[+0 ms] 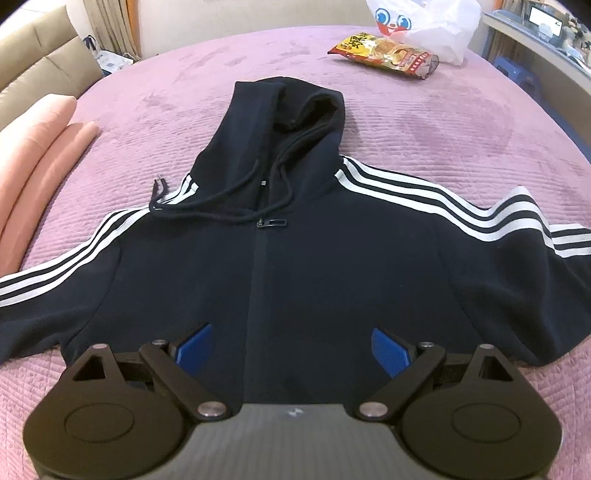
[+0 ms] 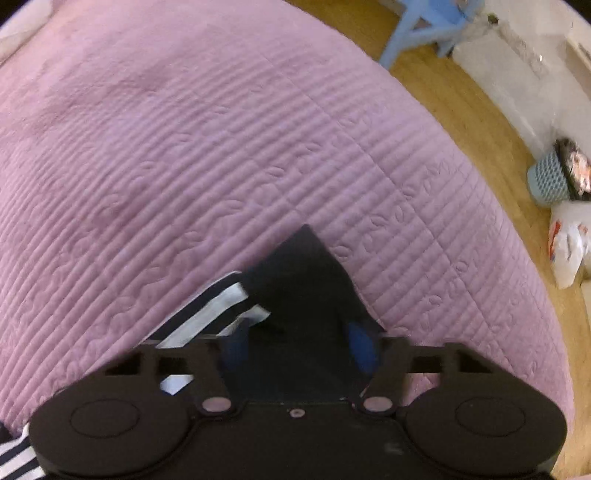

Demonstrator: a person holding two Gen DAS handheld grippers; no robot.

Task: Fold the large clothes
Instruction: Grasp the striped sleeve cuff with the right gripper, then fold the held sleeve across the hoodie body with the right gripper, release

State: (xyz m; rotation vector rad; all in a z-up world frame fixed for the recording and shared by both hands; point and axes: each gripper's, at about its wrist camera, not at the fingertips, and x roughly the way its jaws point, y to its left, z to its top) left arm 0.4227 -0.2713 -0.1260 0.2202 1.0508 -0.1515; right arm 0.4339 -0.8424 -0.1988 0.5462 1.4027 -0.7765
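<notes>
The left claw (image 1: 291, 341) stands wide open above the lower front of the dark navy hoodie (image 1: 314, 258), its blue pads (image 1: 195, 343) spread to either side of the zip line and gripping nothing. The right claw (image 2: 299, 341) points down at the sleeve cuff (image 2: 306, 280); its blue pads (image 2: 360, 343) sit part-closed with the dark cuff fabric between them, though whether they press on the cloth cannot be told. The hoodie lies face up in the middle of the bed, on the pink quilted bedspread (image 1: 424, 122), hood toward the far edge and both white-striped sleeves spread sideways. The cuff lies near the bed's right edge. Near the far right corner of the bed a white plastic bag (image 1: 436, 26) stands beside a yellow and red snack packet (image 1: 384, 55); the bag's contents are hidden. On the wooden floor, a small blue-grey basket (image 2: 550, 177) holds something dark and shiny.
</notes>
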